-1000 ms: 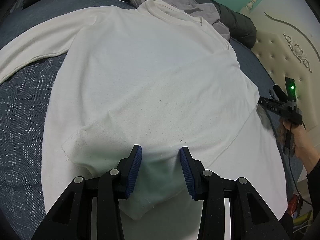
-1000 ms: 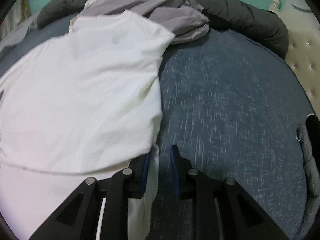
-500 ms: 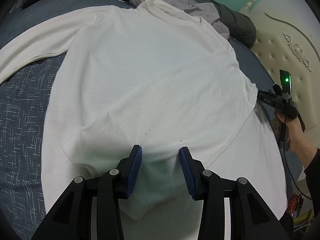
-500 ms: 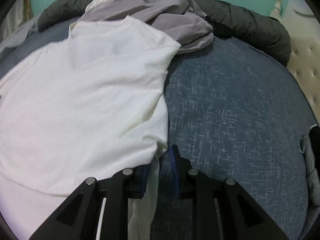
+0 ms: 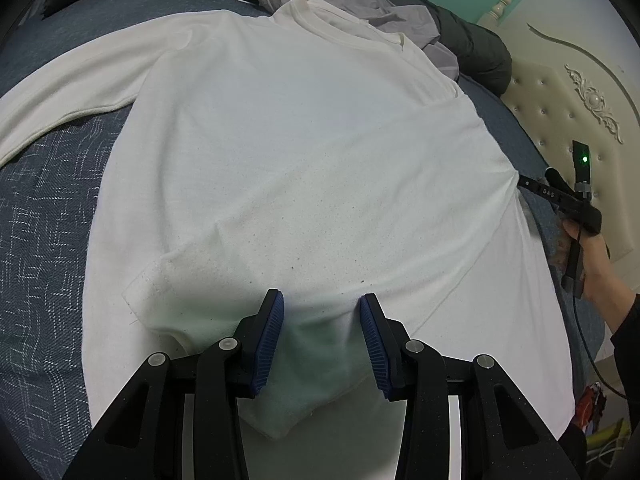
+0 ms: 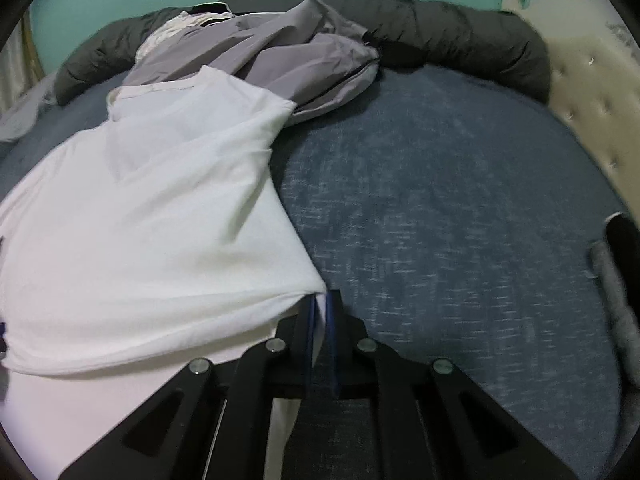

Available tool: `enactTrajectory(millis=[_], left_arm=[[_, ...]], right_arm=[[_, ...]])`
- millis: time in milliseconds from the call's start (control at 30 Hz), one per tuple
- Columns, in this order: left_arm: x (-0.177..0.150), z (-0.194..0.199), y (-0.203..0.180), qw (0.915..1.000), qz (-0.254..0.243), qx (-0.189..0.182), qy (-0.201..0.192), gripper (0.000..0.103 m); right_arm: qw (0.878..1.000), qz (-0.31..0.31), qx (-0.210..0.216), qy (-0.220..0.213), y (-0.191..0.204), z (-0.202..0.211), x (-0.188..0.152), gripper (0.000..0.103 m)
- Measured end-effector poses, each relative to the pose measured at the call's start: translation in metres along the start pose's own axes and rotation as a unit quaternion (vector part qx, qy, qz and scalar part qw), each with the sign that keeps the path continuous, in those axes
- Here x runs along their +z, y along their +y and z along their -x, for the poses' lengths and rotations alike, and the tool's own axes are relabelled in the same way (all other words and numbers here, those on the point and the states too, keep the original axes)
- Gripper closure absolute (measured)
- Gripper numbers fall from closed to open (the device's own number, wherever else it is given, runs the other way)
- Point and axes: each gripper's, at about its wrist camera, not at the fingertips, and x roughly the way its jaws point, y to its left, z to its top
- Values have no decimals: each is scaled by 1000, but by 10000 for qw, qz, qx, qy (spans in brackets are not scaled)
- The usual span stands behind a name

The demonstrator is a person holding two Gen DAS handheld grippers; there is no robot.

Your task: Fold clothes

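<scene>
**Two grippers, one white shirt**

The white shirt (image 5: 304,168) lies flat on the blue bed (image 5: 44,240), its neck at 12 o'clock. In the left wrist view, the left gripper (image 5: 320,332) sits at 6 o'clock. Its jaws are partly apart, with a bump of shirt cloth between the blue pads (image 5: 270,340). I cannot tell if they press on it. At 3 o'clock, a hand (image 5: 592,252) holds the right gripper (image 5: 524,182) at the shirt's side edge.

In the right wrist view, the right gripper (image 6: 320,308) has just been closing. Its jaws are now together, pinching the shirt's edge.

To do this step well, I think both grippers should lift and carry the cloth evenly, so the fold stays straight.

I count one white shirt, one grey jacket (image 6: 280,52), one dark blanket (image 6: 460,36) and two grippers.
</scene>
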Motion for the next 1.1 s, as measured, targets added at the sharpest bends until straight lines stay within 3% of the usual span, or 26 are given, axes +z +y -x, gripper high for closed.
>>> enactTrajectory(millis=[100,200,533,733,867,1033,1100], left_arm=[[0,1,0,10000,31,-21,5,60],[0,1,0,10000,33,-16,14,60],[1,0,-2,10000,69,-28,16,60],[3,-3,-4,10000,57,16,17,60],[5,-4,-4,10000,46,11,14,60],[7,-7,-5,10000,55,-8,13,60],[6,-7,-5,10000,48,-19,9,60]], right_arm=[[9997,-170,184,83,-17,-6,0,98],[9997,-129,196,117,-24,-3,-3,90],[9992,-182,276,224,-34,9,-1,90],[9953,-734,616,-171,-45,25,6,82],[9948,-665,751,169,-24,0,14,79],[9955,-664,499,454,-20,-17,8,79],[9952,-790,421,385,-25,-15,11,79]])
